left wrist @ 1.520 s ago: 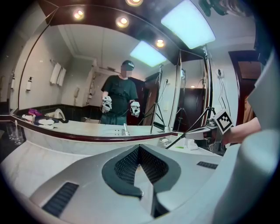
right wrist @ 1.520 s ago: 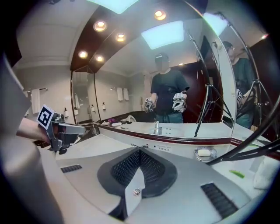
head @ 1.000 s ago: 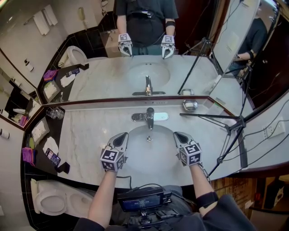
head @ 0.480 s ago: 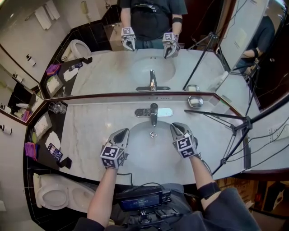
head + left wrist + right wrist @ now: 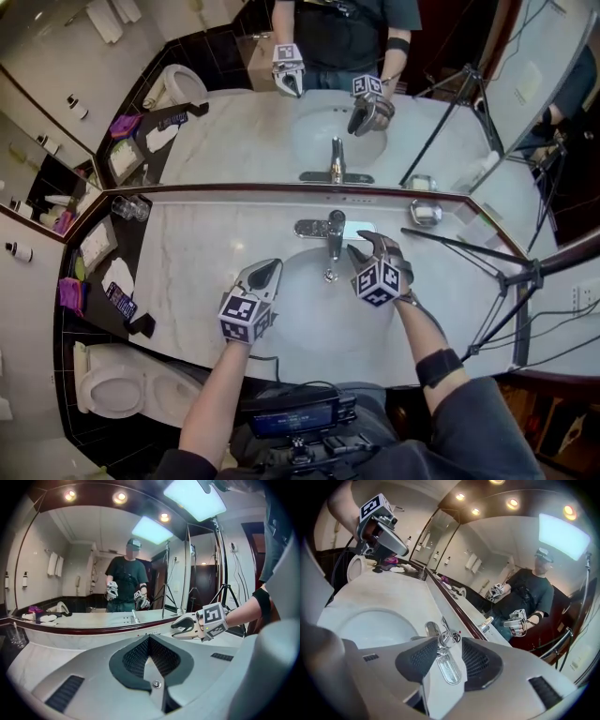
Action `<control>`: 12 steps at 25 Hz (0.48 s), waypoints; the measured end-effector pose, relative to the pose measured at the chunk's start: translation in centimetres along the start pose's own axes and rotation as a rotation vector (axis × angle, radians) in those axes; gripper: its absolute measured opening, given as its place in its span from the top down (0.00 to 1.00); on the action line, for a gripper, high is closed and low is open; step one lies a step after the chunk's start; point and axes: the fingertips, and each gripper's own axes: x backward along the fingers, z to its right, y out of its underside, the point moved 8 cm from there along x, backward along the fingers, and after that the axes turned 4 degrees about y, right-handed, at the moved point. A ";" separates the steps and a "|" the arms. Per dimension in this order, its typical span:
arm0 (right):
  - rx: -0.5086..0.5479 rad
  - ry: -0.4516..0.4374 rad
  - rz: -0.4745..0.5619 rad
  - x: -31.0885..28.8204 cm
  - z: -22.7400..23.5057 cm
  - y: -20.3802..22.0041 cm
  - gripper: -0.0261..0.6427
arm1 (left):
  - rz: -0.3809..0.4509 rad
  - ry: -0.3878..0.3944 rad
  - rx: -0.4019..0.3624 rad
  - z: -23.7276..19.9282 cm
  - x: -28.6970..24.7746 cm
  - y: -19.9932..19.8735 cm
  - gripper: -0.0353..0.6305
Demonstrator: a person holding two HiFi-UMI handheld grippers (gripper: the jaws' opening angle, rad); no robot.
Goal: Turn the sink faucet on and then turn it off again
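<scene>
Right gripper (image 5: 367,247) jaws just opening, unclamped, faucet lever (image 5: 443,637) in the gap; left gripper (image 5: 268,272) clenched, empty, left of faucet lever.

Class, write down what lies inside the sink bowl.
A metal drain sits in the sink bowl. The right tongs, jaws just opened with the faucet between them, cover the bowl's back right edge, so that part cannot be seen.

A bathroom: marble vanity (image 5: 202,253) with sink (image 5: 309,321) and faucet (image 5: 335,232), wall mirror (image 5: 230,136), toilet (image 5: 114,392) alongside.
</scene>
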 end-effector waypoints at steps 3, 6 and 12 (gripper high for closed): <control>0.067 -0.019 -0.017 -2.2 0.2 -0.5 0.66 | -0.004 0.000 0.001 -0.2 -0.3 0.0 0.95; 0.120 -0.031 -0.023 -4.0 0.5 -1.0 0.66 | -0.008 0.002 0.002 -0.4 -0.7 0.0 0.95; 0.202 -0.072 -0.029 -7.3 0.4 -1.4 0.66 | -0.019 -0.010 0.007 -1.0 -0.6 0.3 0.95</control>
